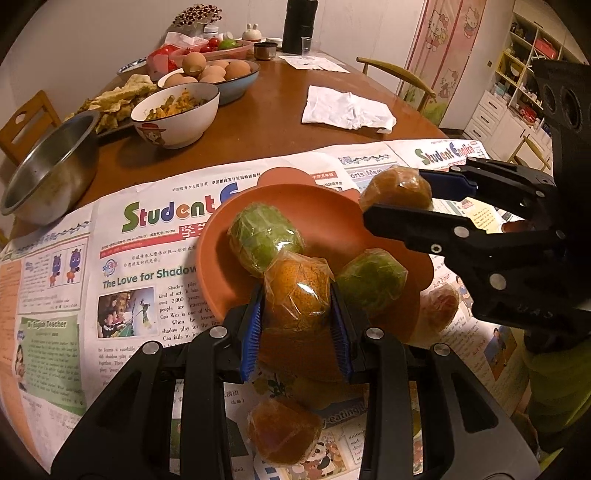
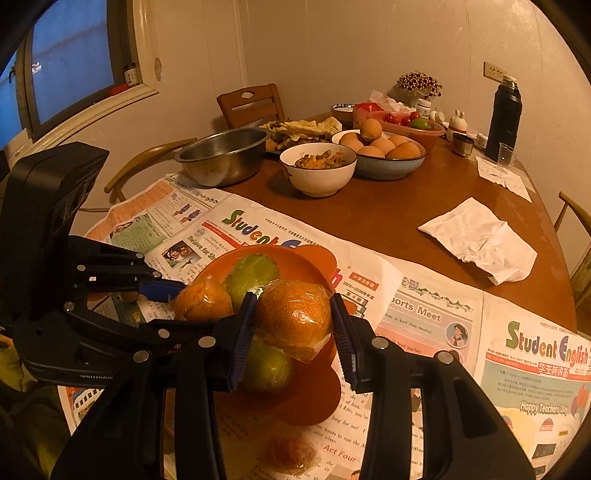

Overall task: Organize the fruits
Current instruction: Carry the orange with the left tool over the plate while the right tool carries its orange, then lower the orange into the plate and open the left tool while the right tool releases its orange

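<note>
An orange plate [image 1: 325, 206] [image 2: 295, 266] sits on newspaper and holds two wrapped green fruits [image 1: 264, 238] [image 1: 371, 280]. Over the plate's near edge, my left gripper [image 1: 297, 295] [image 2: 199, 304] is shut on a plastic-wrapped orange [image 1: 297, 284] [image 2: 201, 301]. At the plate's far right rim, my right gripper [image 1: 395, 194] [image 2: 293, 297] is shut on a second wrapped orange [image 1: 397, 186] [image 2: 293, 319]. Two more wrapped oranges lie loose on the paper, one by my left gripper [image 1: 282, 432] and one right of the plate [image 1: 439, 306] [image 2: 291, 454].
Newspaper [image 1: 147, 266] covers the near half of the brown table. Behind it stand a steel bowl [image 1: 48, 166], a white bowl of food [image 1: 177, 110], a bowl of eggs [image 1: 221, 74], a crumpled white napkin [image 1: 347, 109] and a black thermos [image 1: 299, 26].
</note>
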`<action>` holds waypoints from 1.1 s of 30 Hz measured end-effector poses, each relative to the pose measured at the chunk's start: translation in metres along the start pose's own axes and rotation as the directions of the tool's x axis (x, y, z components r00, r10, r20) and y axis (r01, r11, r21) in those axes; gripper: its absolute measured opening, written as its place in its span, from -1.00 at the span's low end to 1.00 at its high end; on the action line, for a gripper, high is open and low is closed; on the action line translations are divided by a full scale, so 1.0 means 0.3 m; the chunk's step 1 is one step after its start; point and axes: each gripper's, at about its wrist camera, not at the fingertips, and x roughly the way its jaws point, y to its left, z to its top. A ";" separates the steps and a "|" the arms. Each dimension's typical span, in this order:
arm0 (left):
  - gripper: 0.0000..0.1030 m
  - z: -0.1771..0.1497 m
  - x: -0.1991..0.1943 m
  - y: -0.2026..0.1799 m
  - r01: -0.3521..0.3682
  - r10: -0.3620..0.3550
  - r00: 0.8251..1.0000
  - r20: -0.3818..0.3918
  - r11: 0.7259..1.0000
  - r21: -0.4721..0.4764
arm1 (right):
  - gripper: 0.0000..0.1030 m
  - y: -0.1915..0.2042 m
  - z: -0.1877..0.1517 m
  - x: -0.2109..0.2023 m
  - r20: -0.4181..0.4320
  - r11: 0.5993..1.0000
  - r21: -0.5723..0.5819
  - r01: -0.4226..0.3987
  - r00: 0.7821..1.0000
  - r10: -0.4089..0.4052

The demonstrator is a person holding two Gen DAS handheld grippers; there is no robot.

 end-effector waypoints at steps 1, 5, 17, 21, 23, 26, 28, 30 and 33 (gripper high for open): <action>-0.51 0.001 0.002 0.002 0.000 0.000 1.000 0.000 1.000 0.001 | -0.25 0.001 0.001 0.005 -0.002 1.000 -0.001 0.001 1.000 -0.001; -0.50 0.005 0.005 0.001 0.003 -0.003 1.000 0.001 1.000 0.004 | -0.25 -0.003 0.005 0.024 -0.012 1.000 0.002 -0.001 1.000 0.001; -0.50 0.007 0.016 0.008 0.002 -0.002 1.000 -0.002 1.000 0.008 | -0.24 -0.002 0.017 0.063 -0.041 1.000 -0.003 -0.010 0.999 0.010; -0.50 0.006 0.020 0.010 0.004 -0.004 1.000 -0.005 1.000 0.008 | -0.24 -0.001 0.020 0.075 -0.047 1.000 -0.004 -0.012 0.999 0.012; -0.50 0.006 0.021 0.011 0.004 -0.004 1.000 -0.005 1.000 0.008 | -0.24 0.001 0.022 0.081 -0.052 1.000 -0.005 -0.012 0.999 0.012; -0.50 0.007 0.024 0.012 0.005 -0.005 1.000 -0.007 1.000 0.007 | -0.25 0.002 0.024 0.089 -0.057 1.000 -0.008 -0.015 0.998 0.014; -0.50 0.005 0.025 0.013 0.003 -0.003 1.000 -0.008 1.000 0.007 | -0.24 0.002 0.025 0.096 -0.061 1.000 -0.009 -0.017 0.998 0.016; -0.50 0.002 0.028 0.013 0.002 -0.002 1.000 -0.010 1.000 0.007 | -0.24 0.000 0.024 0.101 -0.065 1.000 -0.011 -0.014 0.998 0.014; -0.50 0.000 0.030 0.015 -0.001 0.001 1.000 -0.012 1.000 0.005 | -0.24 -0.001 0.024 0.108 -0.070 1.000 -0.009 -0.017 0.997 0.017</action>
